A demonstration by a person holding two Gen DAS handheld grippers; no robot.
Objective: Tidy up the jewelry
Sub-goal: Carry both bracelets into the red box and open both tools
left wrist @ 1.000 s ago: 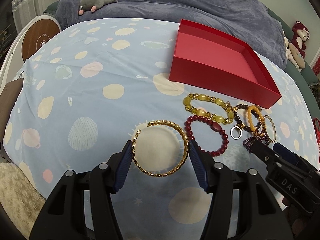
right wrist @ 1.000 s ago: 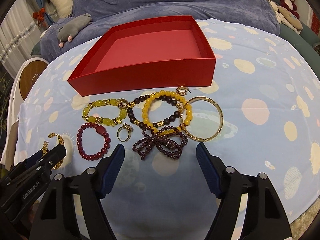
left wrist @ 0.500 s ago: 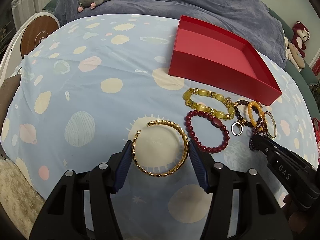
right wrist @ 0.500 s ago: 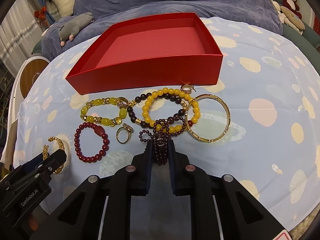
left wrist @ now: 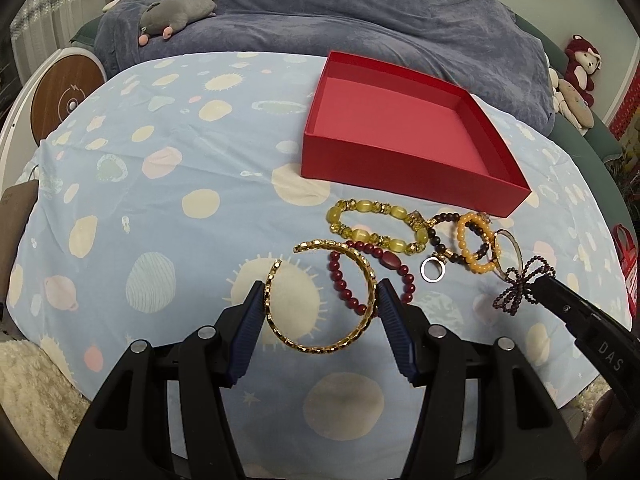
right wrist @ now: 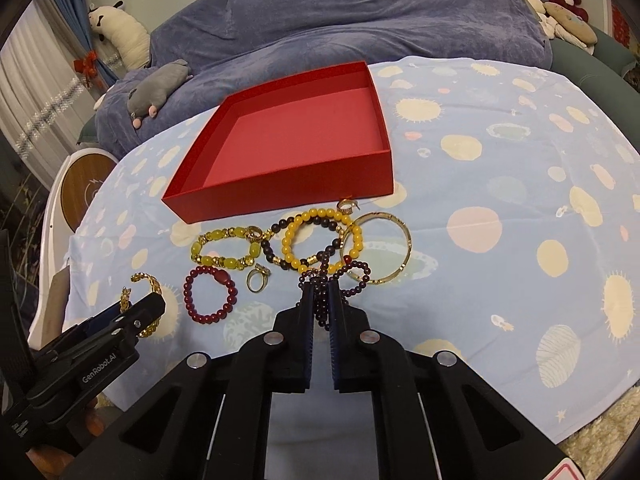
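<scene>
An empty red box [left wrist: 404, 136] [right wrist: 296, 144] stands on the spotted blue cloth. Several bracelets and rings lie in front of it. My left gripper [left wrist: 322, 298] is shut on a gold cuff bracelet [left wrist: 320, 346], held lifted over the dark red bead bracelet [left wrist: 360, 276]. It also shows in the right wrist view [right wrist: 140, 312]. My right gripper [right wrist: 320, 292] is shut on a dark purple bead bow [right wrist: 352, 276] and holds it off the cloth; the bow also shows in the left wrist view [left wrist: 520, 284].
A yellow bead bracelet [right wrist: 224, 248], an orange bead bracelet [right wrist: 320, 236], a gold bangle [right wrist: 380, 248] and a ring [right wrist: 256, 280] lie in front of the box. Plush toys lie on the blue blanket [left wrist: 360, 12] behind.
Both grippers have risen. The left one has lifted the gold cuff and carried it right, over the red bead bracelet. The right one shut on the purple bow and lifted it.
</scene>
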